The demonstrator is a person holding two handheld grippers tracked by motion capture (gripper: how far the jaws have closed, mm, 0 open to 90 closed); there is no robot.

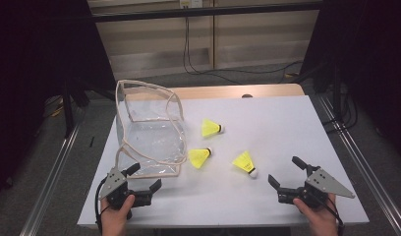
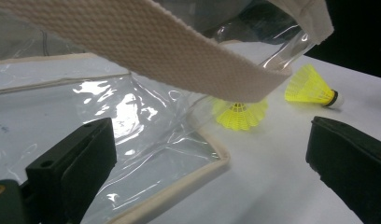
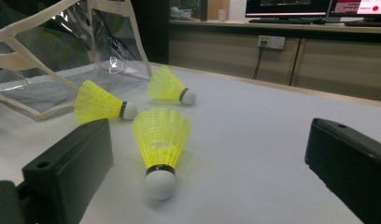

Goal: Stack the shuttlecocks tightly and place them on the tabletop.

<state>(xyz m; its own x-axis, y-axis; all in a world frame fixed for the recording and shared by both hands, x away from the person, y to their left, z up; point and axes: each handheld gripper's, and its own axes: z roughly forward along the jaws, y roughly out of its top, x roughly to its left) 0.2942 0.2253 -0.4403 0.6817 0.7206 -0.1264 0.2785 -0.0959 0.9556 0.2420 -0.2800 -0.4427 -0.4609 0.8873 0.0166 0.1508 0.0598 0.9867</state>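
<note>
A clear plastic bag [image 1: 149,132] with cream webbing trim stands open at the table's left. Three yellow shuttlecocks lie to its right: one far [image 1: 211,128], one beside the bag's corner [image 1: 199,157], one nearer me [image 1: 244,162]. My left gripper [image 1: 144,177] is open just in front of the bag. In the left gripper view its jaws frame the bag's lower corner [image 2: 198,158] under a strap [image 2: 146,46]. My right gripper [image 1: 285,171] is open, close behind the nearest shuttlecock [image 3: 160,140], which lies by its left jaw, cork toward the camera, untouched.
The white table [image 1: 287,123] ends in a wooden strip [image 1: 223,92] at the far edge. Metal rails [image 1: 358,162] run along both sides on the floor, and cables [image 1: 188,59] hang behind. Bare tabletop lies between the two grippers and at the right.
</note>
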